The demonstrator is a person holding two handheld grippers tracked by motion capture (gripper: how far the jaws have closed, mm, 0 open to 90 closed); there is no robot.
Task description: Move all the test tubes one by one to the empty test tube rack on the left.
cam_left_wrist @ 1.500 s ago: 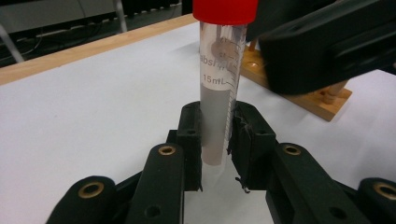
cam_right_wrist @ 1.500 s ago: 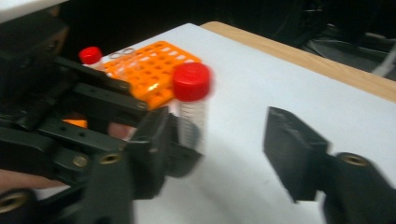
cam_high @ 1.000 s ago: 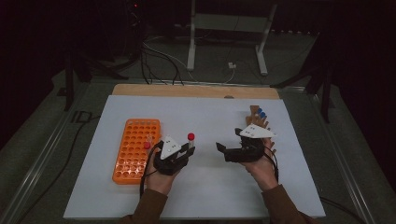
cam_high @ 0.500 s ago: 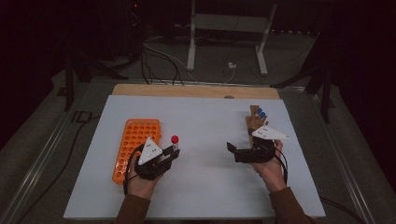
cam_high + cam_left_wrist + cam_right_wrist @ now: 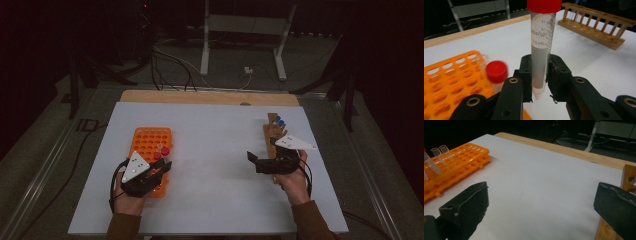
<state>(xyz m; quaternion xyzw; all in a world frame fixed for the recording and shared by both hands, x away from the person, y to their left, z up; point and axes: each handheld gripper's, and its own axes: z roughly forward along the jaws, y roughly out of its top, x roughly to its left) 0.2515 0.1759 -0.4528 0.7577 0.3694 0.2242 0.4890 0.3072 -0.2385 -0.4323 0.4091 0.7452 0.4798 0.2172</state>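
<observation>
One tube (image 5: 541, 47) clamped in left gripper (image 5: 539, 75).

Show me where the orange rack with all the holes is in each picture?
High view: the orange rack lies left of centre on the white table, partly under the left tongs.
Left gripper view: bottom left corner, beside the red-capped tube held in the tongs.
Right gripper view: far left, behind the left jaw.
Shared landmark: the wooden rack, at the table's right in the high view, upper right and right edge in the gripper views.
</observation>
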